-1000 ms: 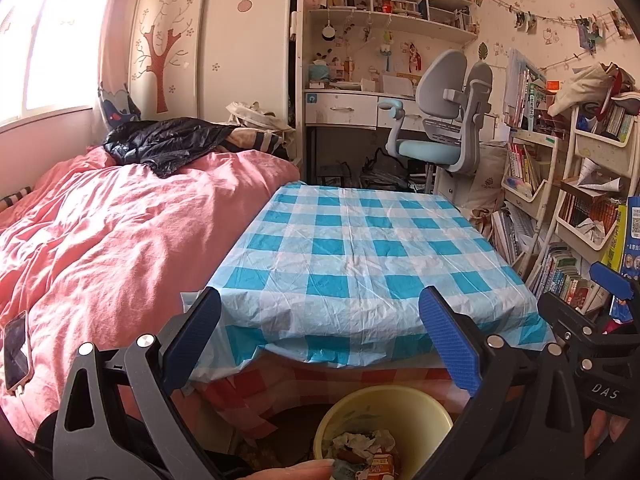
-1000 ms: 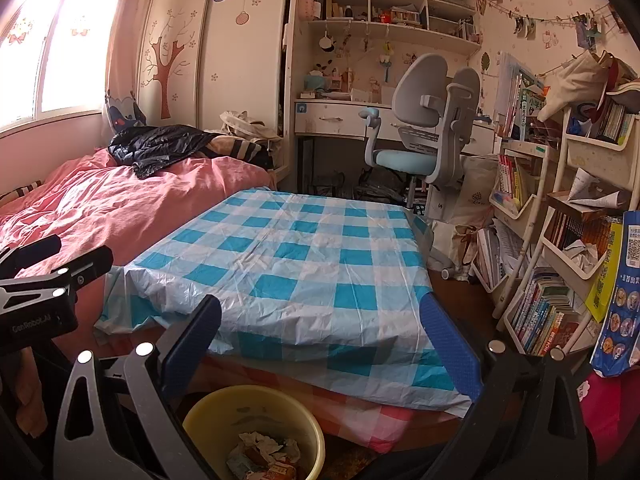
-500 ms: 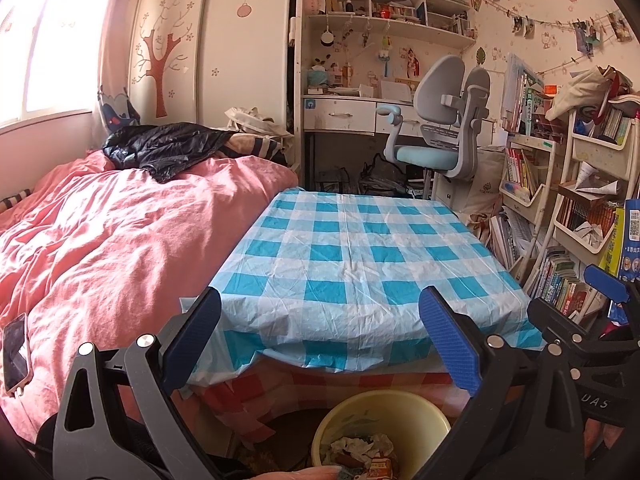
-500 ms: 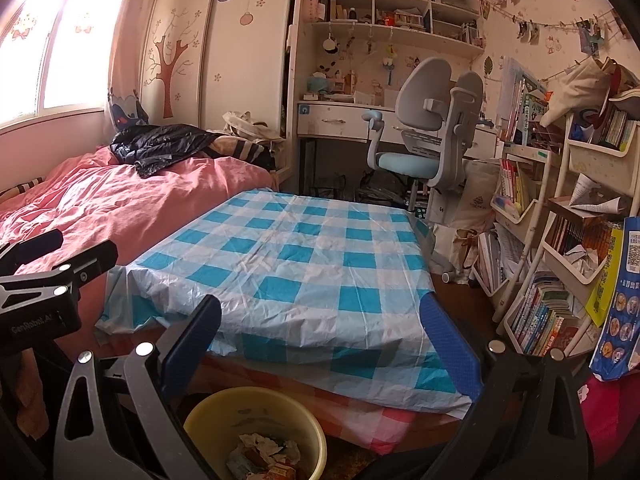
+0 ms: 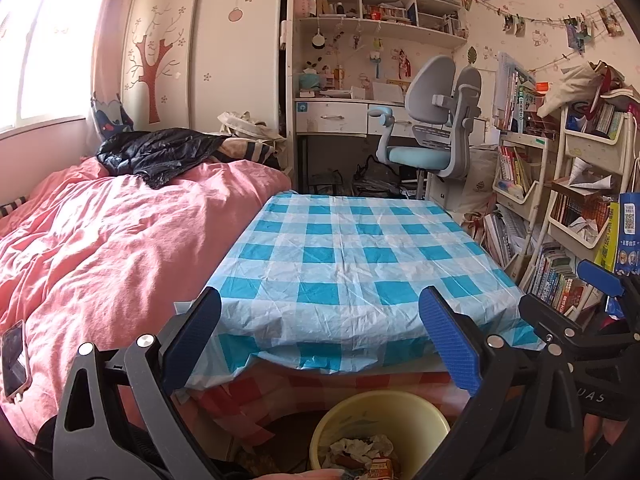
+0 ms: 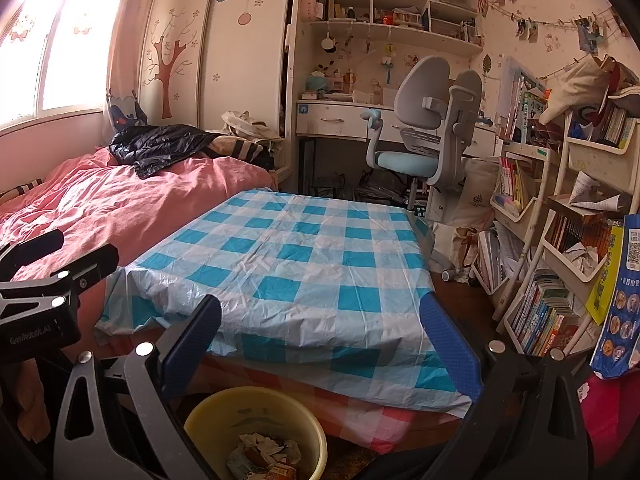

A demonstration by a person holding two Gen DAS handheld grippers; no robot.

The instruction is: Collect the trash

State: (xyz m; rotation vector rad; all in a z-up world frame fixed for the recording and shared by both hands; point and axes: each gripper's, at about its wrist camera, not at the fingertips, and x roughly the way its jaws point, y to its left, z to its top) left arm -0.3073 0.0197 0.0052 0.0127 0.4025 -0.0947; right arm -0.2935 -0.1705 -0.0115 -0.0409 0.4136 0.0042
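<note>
Daylight is pouring through the window (image 6: 60,40) at left, washing over a bed (image 5: 100,232) lying under a pink quilt. A white wardrobe (image 6: 216,40) bearing a tree decal is standing beside a cluttered desk (image 5: 340,112) and shelves — a grey chair (image 6: 428,128) is sitting before them. Crowded bookshelves (image 6: 560,240) are lining the right wall.

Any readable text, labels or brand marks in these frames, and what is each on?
"UAS": end of a partly hidden marking on the right gripper body, left wrist view.
"GenRobot.AI", faint: left gripper body, right wrist view.
Book spines, blue poster: printing too small to read.
</note>
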